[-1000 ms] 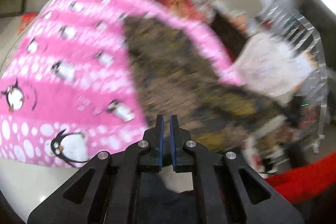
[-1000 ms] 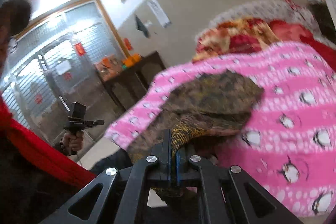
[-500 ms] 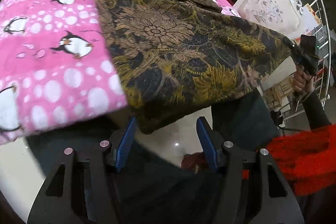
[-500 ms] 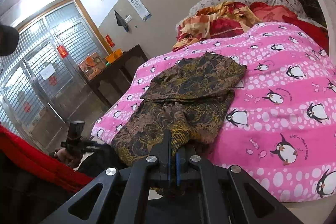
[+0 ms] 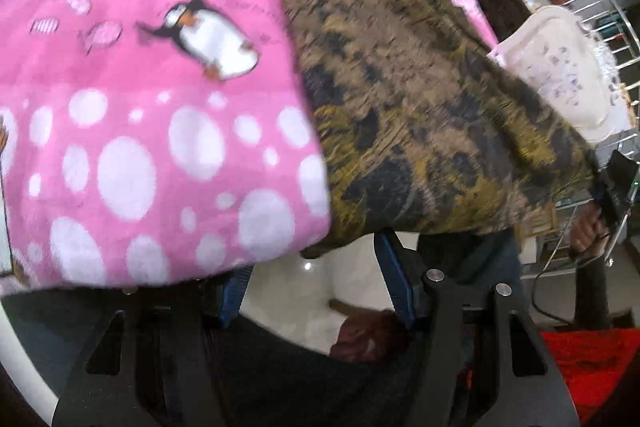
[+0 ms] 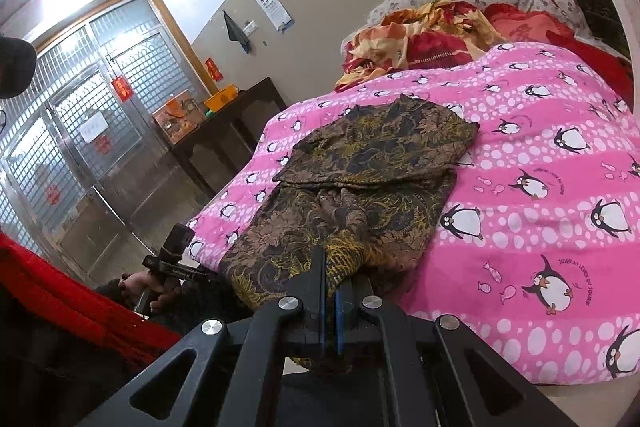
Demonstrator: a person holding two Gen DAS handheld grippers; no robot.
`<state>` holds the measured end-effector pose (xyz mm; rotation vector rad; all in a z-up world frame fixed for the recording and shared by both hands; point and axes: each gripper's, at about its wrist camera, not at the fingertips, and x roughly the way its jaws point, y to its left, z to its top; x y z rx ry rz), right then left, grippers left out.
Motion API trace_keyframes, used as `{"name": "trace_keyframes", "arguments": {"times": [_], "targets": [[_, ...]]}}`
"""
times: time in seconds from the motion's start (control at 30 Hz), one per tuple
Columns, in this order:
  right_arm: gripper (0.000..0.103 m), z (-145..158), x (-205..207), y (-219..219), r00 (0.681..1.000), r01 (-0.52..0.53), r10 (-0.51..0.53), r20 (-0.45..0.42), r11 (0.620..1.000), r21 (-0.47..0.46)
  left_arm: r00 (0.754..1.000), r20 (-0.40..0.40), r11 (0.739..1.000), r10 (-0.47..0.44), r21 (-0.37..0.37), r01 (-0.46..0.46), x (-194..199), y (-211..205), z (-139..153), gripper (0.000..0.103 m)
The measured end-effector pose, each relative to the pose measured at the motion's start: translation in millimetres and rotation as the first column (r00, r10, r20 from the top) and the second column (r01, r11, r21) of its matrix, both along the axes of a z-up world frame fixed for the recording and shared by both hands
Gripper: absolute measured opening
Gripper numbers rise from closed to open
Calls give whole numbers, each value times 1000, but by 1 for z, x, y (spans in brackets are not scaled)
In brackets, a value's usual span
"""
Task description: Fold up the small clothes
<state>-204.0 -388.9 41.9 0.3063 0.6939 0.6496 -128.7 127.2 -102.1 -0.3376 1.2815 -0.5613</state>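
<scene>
A brown and gold floral garment (image 6: 372,179) lies on a pink penguin blanket (image 6: 540,187), its far part folded over, its near end hanging at the bed edge. My right gripper (image 6: 331,267) is shut on the garment's near right corner. In the left wrist view the garment (image 5: 420,87) fills the upper right. My left gripper (image 5: 314,259) is open just under the hanging hem at the other corner, its blue fingers (image 5: 394,275) either side of the cloth edge, partly hidden by the blanket (image 5: 140,87).
Crumpled red and orange bedding (image 6: 432,35) is piled at the bed's far end. A dark wooden side table (image 6: 224,131) stands left of the bed by metal-grille doors (image 6: 80,131). A white chair (image 5: 560,67) stands right of the bed. Glossy floor (image 5: 320,291) lies below.
My left gripper has opened from shut and moved up close under the garment's hanging corner. My right gripper has stayed shut on its corner, with the garment spread flatter.
</scene>
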Motion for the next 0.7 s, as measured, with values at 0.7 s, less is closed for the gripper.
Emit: {"name": "trace_keyframes", "arguments": {"times": [0.7], "targets": [[3, -3, 2, 13, 999, -19, 19, -29, 1000, -5, 988, 78, 985, -132, -99, 140, -8, -11, 3, 28]]}}
